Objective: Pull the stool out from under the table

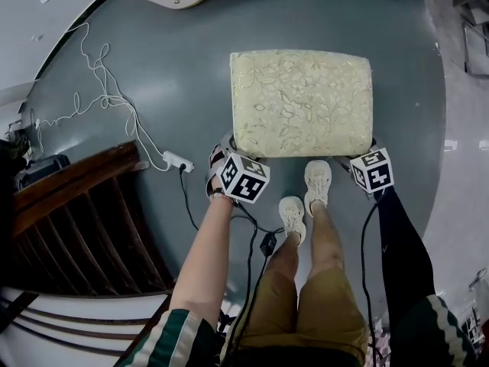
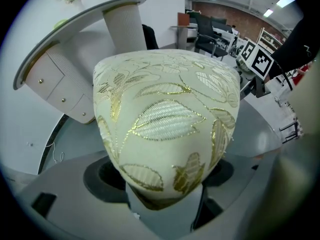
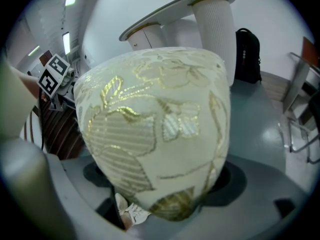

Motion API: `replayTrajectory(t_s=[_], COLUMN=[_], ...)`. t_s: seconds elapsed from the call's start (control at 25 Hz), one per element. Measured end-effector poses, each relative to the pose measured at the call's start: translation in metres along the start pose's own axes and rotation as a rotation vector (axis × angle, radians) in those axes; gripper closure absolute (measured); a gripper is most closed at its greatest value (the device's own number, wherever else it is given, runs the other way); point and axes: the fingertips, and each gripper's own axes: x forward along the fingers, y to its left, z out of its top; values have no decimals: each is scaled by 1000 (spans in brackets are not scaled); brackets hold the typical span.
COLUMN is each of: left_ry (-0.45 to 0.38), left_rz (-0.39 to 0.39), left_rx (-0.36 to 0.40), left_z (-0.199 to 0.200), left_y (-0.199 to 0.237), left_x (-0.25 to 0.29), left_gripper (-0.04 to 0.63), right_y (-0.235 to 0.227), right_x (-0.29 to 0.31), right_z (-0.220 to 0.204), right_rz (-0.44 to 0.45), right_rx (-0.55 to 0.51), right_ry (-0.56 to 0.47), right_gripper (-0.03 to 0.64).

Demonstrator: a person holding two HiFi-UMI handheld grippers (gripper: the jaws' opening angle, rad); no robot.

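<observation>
The cream, gold-patterned stool (image 1: 301,102) is seen standing on the grey floor (image 1: 153,67), its near corners flanked by the left claw (image 1: 229,154) and the right claw (image 1: 360,160).

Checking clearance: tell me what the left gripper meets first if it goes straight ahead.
The stool cushion, at once: the left gripper grips its corner, so nothing lies between them.

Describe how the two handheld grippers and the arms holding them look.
The left gripper and right gripper each carry a white cube printed with black square markers, with black cables trailing back. Their bodies are pale grey. The left arm is bare below a green-and-white striped sleeve; the right arm wears a long black sleeve.
</observation>
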Motion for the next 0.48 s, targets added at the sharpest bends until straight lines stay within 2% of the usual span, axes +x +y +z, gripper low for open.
replayTrajectory(t_s=[0.12,0.28,0.48], left_ry=[-17,-73,-69], left_rz=[0,9,2], left_rx=[14,92,90], left_z=[-1,6,5], left_y=[2,13,14], left_x=[0,4,6], left_gripper=[184,184,185], right_y=[3,9,10], right_x=[-1,0,1], right_z=[0,-1,-2], right_rz=[-19,-83,-82], right_rx=[6,41,43], right_ry=[-17,-79,-57], right_gripper=[115,115,115])
